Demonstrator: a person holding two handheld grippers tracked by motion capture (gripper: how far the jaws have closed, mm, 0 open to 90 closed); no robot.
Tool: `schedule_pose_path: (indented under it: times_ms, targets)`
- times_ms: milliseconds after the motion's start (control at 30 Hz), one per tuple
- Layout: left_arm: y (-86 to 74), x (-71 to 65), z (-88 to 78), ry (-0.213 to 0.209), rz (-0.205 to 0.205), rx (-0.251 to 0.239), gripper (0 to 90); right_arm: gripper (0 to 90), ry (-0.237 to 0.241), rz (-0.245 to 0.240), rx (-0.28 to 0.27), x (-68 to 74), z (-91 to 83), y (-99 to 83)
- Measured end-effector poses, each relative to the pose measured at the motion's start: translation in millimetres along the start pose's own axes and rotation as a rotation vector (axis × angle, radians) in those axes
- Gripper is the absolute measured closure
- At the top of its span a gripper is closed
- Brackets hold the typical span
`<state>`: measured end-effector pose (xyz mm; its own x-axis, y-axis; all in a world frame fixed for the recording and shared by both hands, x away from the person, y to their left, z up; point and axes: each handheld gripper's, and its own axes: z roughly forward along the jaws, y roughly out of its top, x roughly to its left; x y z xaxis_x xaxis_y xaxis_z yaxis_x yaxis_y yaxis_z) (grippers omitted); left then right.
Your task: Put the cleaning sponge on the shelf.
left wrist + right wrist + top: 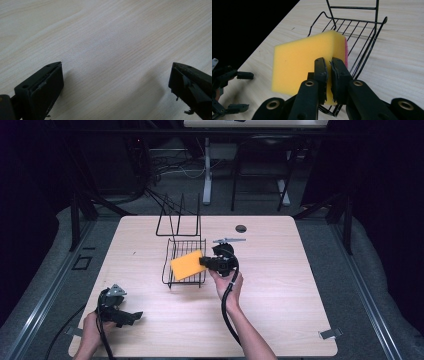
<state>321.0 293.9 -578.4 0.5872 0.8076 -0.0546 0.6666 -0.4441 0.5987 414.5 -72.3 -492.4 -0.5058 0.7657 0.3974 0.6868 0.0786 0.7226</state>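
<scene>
My right gripper (pixel 329 75), matt black plastic, pinches a porous yellow foam sponge (pixel 304 62) w/ pink scrub side; glossy black wire rack (pixel 186 265); pale matt wood-grain table (pixel 280 270).

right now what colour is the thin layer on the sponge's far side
Pink, along the yellow sponge's edge; clearest in the right gripper view.

table (pixel 280 320): light wood, rounded corners | hole (pixel 241 228): dark, round, near far edge | metal piece (pixel 228 240): small, grey, lying flat just in front of the hole | clips (pixel 330 333): grey, at near right edge; another at near left edge | floor: grey | cables (pixel 165 167): tangled beyond table | white desk leg (pixel 207 170): upright beyond table
</scene>
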Motion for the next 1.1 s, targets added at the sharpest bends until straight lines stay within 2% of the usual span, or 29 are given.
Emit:
schedule_pose_path:
  times_ms: [267, 333, 400, 500, 900, 1100]
  targets:
    - [-0.1, 0.3, -0.1, -0.001, 0.0, -0.001, 0.1, 83.1, 0.004, 0.044, -0.011, -4.1, 11.6, -5.0]
    - [0.0, 0.1, -0.1, 0.0, 0.0, -0.002, 0.1, 82.9, -0.009, 0.067, -0.023, -4.1, 15.9, -6.3]
    - [0.0, 0.0, -0.2, 0.0, 0.0, -0.002, 0.1, 82.8, -0.022, 0.064, -0.035, -4.7, 18.1, -7.0]
    - [0.0, 0.1, -0.2, 0.001, 0.001, -0.002, 0.1, 82.4, -0.02, 0.086, -0.033, -4.2, 22.5, -8.1]
    - [0.0, 0.1, -0.4, 0.0, 0.002, -0.003, 0.1, 78.2, -0.047, 0.111, -0.008, -5.8, 34.9, -16.0]
    - [0.0, -0.1, -0.3, -0.002, 0.001, -0.001, 0.1, 73.4, -0.057, 0.1, 0.018, -6.1, 34.6, -17.2]
